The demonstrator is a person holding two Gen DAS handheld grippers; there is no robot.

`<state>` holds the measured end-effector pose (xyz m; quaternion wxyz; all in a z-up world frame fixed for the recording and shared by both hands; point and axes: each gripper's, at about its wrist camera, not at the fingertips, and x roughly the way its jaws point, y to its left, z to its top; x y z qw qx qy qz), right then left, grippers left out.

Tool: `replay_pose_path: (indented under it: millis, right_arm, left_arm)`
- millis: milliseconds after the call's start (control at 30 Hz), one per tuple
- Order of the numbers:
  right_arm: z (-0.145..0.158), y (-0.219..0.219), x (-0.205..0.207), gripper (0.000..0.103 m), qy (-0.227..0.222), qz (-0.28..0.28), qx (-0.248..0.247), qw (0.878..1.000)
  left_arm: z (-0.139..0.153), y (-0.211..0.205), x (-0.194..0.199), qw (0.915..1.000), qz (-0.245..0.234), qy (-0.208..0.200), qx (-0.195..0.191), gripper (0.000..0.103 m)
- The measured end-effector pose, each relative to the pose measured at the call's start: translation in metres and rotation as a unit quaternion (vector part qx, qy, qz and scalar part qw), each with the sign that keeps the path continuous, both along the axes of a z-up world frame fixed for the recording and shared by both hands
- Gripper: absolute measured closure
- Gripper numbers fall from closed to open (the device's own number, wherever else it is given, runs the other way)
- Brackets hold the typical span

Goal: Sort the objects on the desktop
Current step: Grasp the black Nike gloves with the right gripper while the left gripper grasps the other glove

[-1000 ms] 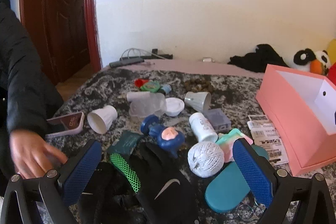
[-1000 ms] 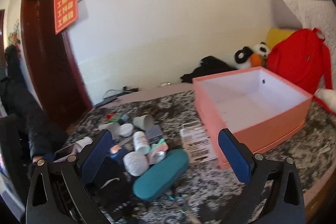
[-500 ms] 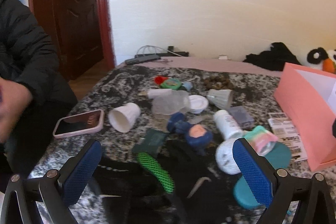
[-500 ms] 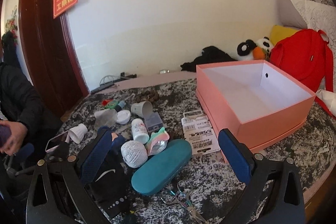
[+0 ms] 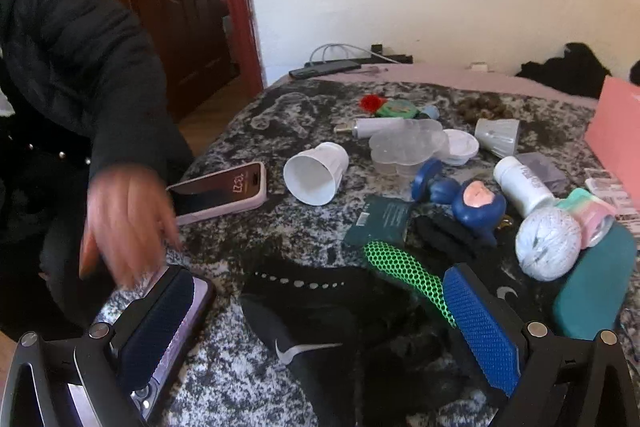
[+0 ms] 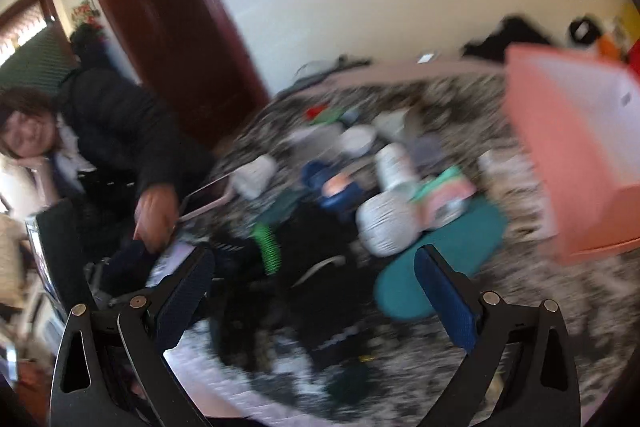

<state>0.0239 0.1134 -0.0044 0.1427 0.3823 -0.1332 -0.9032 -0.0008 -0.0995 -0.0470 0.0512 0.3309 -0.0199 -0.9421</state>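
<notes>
Left tongs (image 5: 320,343) now nearer black gloves (image 5: 344,311)

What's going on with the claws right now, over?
Both claws open, holding nothing. Left claw low over the black glove. Pink box waiting. Bystander's hand near the left claw.

Clutter spread across the mottled surface (image 5: 304,227), pink box (image 5: 618,143) at the far right edge.

Here's a white paper cup (image 5: 316,173) tipped on its side, mouth facing us, just beside a pink-cased phone (image 5: 220,193) lying flat, screen lit. Right of them, a blue doll (image 5: 466,199) on its back touches a toppled white pill bottle (image 5: 524,183). A ball of white string (image 5: 548,247) rests against a teal glasses case (image 5: 596,283). Up front, black gloves (image 5: 340,311) sprawl, one with a green mesh strip (image 5: 408,275). Behind: a clear plastic bottle (image 5: 408,147) and a white lid (image 5: 462,147).
</notes>
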Motion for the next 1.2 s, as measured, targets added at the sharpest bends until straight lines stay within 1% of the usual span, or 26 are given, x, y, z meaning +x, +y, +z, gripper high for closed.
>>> replay_pose_path:
  millis: [133,233,333,467,533,567,600,667,733,833,900,967,1000,1033,1100,1133,1167,1200]
  right_arm:
    - [-0.023,-0.017,-0.019,0.002,-0.044,0.039,-0.032,0.998]
    - [-0.04,-0.031,-0.031,0.002,-0.059,0.036,0.013,0.998]
    - [-0.051,-0.04,-0.038,0.002,-0.073,0.03,0.052,0.996]
    - [-0.067,-0.05,-0.051,0.002,-0.097,0.026,0.094,0.991]
    - [-0.077,-0.052,-0.058,0.003,-0.111,0.024,0.107,0.988]
    - [-0.083,-0.054,-0.062,0.004,-0.12,0.023,0.112,0.986]
    - [-0.09,-0.055,-0.067,0.007,-0.132,0.022,0.116,0.984]
    - [-0.102,-0.059,-0.074,0.007,-0.147,0.019,0.127,0.981]
    - [-0.11,-0.063,-0.077,0.007,-0.154,0.02,0.139,0.978]
    - [-0.118,-0.073,-0.077,0.007,-0.15,0.018,0.177,0.973]
    - [-0.123,-0.078,-0.076,0.007,-0.147,0.019,0.201,0.968]
    - [-0.126,-0.081,-0.076,0.007,-0.144,0.022,0.208,0.967]
    - [-0.127,-0.082,-0.075,0.009,-0.144,0.025,0.208,0.967]
    - [-0.127,-0.083,-0.075,0.02,-0.146,0.031,0.197,0.969]
    - [-0.127,-0.083,-0.073,0.034,-0.149,0.046,0.173,0.973]
    - [-0.126,-0.082,-0.073,0.041,-0.148,0.048,0.169,0.973]
    - [-0.126,-0.082,-0.072,0.045,-0.147,0.049,0.166,0.974]
    - [-0.125,-0.081,-0.072,0.054,-0.146,0.05,0.163,0.974]
  left_arm:
    - [-0.015,0.003,0.0,0.9996,-0.019,-0.021,-0.007,0.0]
    - [-0.03,0.008,0.0,0.9986,-0.029,-0.038,-0.025,0.0]
    - [-0.044,0.009,-0.003,0.9977,-0.026,-0.055,-0.031,0.0]
    - [-0.06,0.0,-0.006,0.9968,-0.015,-0.077,-0.013,0.0]
    - [-0.067,-0.003,-0.008,0.9961,-0.019,-0.087,0.001,0.0]
    - [-0.07,-0.003,-0.008,0.9955,-0.022,-0.092,0.005,0.0]
    - [-0.074,-0.003,-0.008,0.995,-0.026,-0.096,0.009,0.0]
    - [-0.084,-0.001,-0.01,0.9934,-0.035,-0.109,0.012,0.0]
    - [-0.092,0.001,-0.011,0.9917,-0.042,-0.121,0.011,0.0]
    - [-0.097,0.006,-0.012,0.9917,-0.054,-0.116,0.015,0.0]
    - [-0.1,0.006,-0.014,0.9915,-0.055,-0.116,0.024,0.0]
    - [-0.102,0.005,-0.016,0.9909,-0.053,-0.118,0.035,0.0]
    - [-0.103,0.006,-0.017,0.9908,-0.052,-0.119,0.038,0.0]
    - [-0.102,0.006,-0.017,0.9907,-0.051,-0.12,0.037,0.0]
    - [-0.101,0.007,-0.017,0.9907,-0.05,-0.122,0.035,0.002]
    - [-0.101,0.008,-0.017,0.9906,-0.052,-0.121,0.035,0.007]
    - [-0.1,0.01,-0.016,0.9907,-0.055,-0.12,0.033,0.011]
    - [-0.099,0.013,-0.015,0.9911,-0.059,-0.115,0.028,0.021]
